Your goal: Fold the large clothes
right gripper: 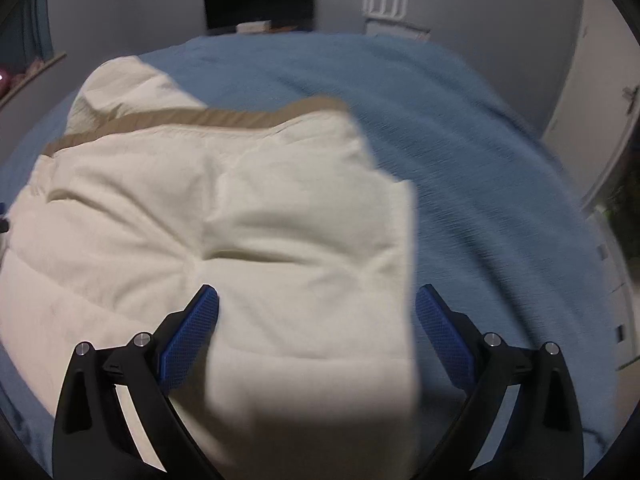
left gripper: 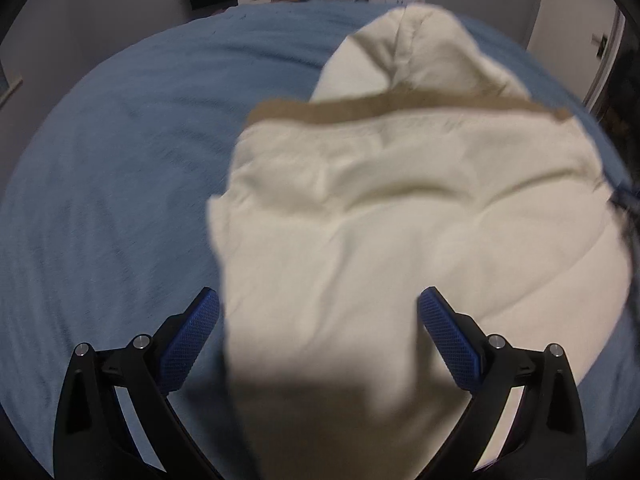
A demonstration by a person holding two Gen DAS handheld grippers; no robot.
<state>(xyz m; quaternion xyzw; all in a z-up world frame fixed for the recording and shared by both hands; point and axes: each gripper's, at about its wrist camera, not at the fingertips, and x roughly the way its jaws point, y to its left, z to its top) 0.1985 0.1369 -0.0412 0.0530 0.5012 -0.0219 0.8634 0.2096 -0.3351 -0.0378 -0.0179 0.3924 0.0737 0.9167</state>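
Mid-fold, by the look: cream garment (left gripper: 400, 220) on blue bed (left gripper: 100, 200), lower part doubled up past tan band (left gripper: 400, 106), hood showing beyond; left claw (left gripper: 318, 308) and right claw (right gripper: 316, 306) wide, straddling near corners, gripping nothing; final folds judged outstanding.

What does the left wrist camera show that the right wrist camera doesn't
Only the left wrist view shows the garment's left edge and the bare blue bedspread stretching away on that side. Only the right wrist view shows the garment's right edge, with bedspread beyond it, and a shelf with pinkish items at far left. Both share the cream garment with its tan band, a dark screen on the far wall, a white door on the right, and a gripper with its blue pads spread wide over the cloth: left gripper, right gripper.
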